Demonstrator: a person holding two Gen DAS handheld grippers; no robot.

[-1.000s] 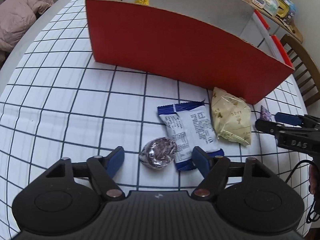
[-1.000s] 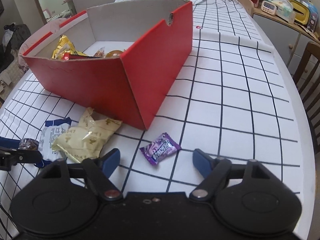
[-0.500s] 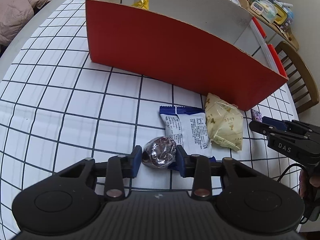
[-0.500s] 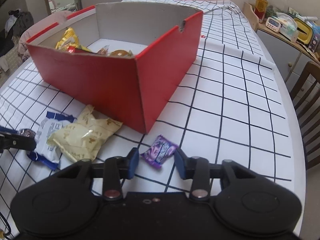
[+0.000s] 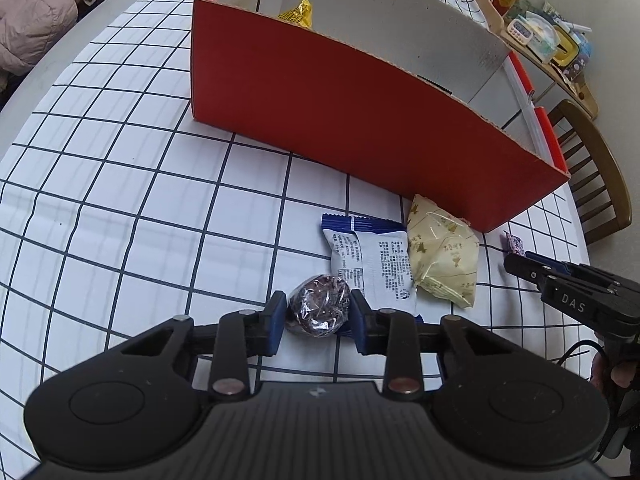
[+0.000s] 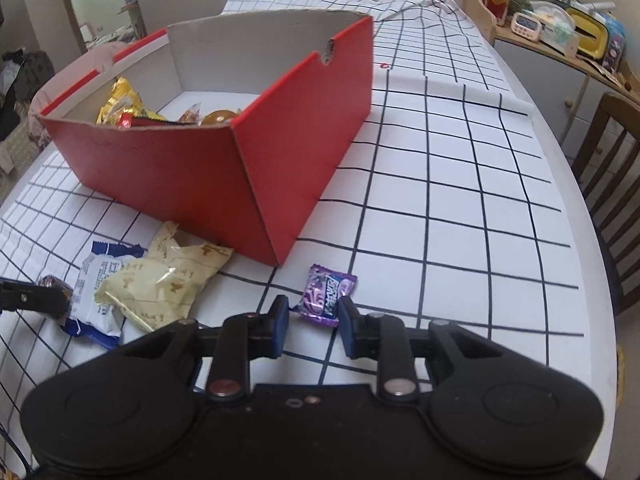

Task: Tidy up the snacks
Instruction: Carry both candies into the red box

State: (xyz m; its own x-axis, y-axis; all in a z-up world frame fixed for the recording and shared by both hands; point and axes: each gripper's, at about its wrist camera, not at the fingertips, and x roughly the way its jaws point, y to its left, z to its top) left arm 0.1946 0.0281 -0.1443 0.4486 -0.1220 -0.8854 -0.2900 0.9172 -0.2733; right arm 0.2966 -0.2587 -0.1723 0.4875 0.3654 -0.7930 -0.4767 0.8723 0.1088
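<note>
The left tool (image 5: 318, 320) was closing on a round dark sweet (image 5: 318, 310) on the checked surface (image 5: 120, 200); the right tool (image 6: 312, 322) gripped a purple candy (image 6: 326, 294). Beyond lay two packets, then the red box (image 5: 340, 120).

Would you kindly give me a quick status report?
Left gripper closing on round foil-wrapped chocolate. Right gripper shut on purple candy wrapper. Red cardboard box close ahead, path clear.

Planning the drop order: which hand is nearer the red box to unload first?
Probably right: the right gripper, shut on the purple candy, sits by the red box's corner; the left gripper is farther back.
</note>
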